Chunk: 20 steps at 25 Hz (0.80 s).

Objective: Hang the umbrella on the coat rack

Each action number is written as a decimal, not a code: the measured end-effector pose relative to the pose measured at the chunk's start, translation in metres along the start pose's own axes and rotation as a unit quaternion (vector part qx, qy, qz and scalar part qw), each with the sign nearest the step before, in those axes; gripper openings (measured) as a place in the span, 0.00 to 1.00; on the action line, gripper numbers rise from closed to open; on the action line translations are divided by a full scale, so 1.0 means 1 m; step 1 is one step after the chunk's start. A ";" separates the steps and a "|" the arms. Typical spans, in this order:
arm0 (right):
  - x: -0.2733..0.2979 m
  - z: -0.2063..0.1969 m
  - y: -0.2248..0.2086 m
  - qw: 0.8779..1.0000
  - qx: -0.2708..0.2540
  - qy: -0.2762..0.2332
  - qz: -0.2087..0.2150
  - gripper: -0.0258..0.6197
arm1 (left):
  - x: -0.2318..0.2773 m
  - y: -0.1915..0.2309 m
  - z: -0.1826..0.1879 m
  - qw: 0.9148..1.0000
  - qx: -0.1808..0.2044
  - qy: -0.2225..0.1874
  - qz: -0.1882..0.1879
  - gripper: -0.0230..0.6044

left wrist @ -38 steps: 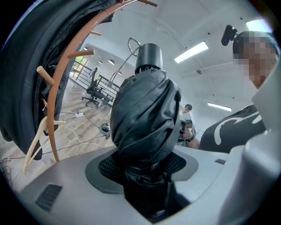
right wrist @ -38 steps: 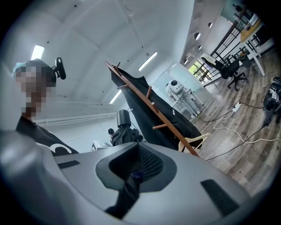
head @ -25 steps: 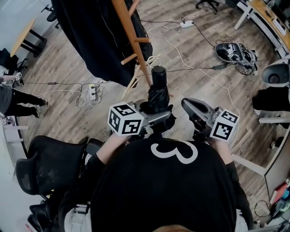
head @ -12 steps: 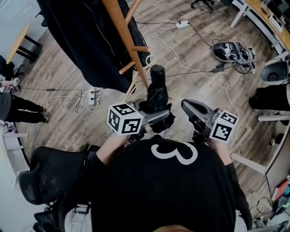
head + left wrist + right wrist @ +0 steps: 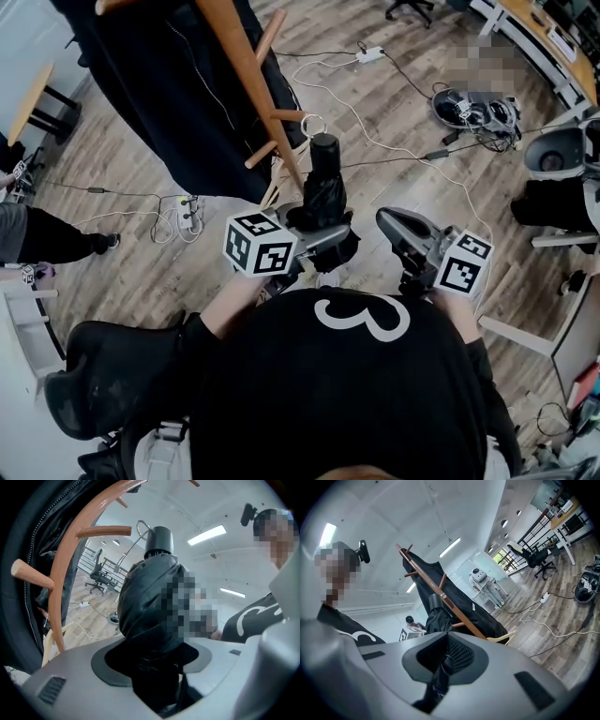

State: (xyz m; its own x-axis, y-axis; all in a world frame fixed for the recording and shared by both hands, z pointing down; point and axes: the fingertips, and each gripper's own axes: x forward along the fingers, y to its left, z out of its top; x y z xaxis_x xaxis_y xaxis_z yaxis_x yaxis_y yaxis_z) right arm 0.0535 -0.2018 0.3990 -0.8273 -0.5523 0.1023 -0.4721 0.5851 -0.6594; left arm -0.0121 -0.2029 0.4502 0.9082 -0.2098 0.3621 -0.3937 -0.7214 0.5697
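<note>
A folded black umbrella (image 5: 323, 192) stands upright, with my left gripper (image 5: 323, 234) shut on its lower part. Its silver wrist loop (image 5: 312, 123) sticks up from the cap, just right of a short peg (image 5: 286, 114) on the wooden coat rack (image 5: 248, 80). In the left gripper view the umbrella (image 5: 150, 602) fills the middle between the jaws, with the rack pole (image 5: 70, 559) and peg (image 5: 105, 530) close on the left. My right gripper (image 5: 389, 223) hangs to the right of the umbrella, apart from it, shut with nothing held. From the right gripper view the umbrella (image 5: 438, 616) overlaps the rack (image 5: 454, 606).
A long black coat (image 5: 178, 84) hangs on the rack's left side. White cables and a power strip (image 5: 366, 54) lie on the wood floor beyond. A black office chair (image 5: 103, 366) stands at lower left, a person's leg (image 5: 47, 239) at far left, gear (image 5: 478, 108) at upper right.
Both grippers and the umbrella have moved closer to the rack; the loop now sits beside the short peg's tip. The person at far left has shifted.
</note>
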 end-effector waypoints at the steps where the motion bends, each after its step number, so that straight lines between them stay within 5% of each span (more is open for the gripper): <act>1: 0.001 0.001 -0.001 1.000 0.000 -0.001 -0.001 0.08 | 0.001 0.002 0.001 1.000 0.000 0.001 0.000 0.46; 20: 0.005 -0.003 -0.010 1.000 0.001 0.007 -0.001 0.08 | 0.005 0.028 -0.010 1.000 -0.007 0.004 0.026 0.46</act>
State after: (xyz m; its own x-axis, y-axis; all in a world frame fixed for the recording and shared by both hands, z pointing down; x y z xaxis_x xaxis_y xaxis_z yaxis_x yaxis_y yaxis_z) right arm 0.0528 -0.2085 0.4084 -0.8305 -0.5450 0.1153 -0.4741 0.5827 -0.6601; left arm -0.0202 -0.2172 0.4754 0.8856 -0.2407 0.3971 -0.4417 -0.7008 0.5602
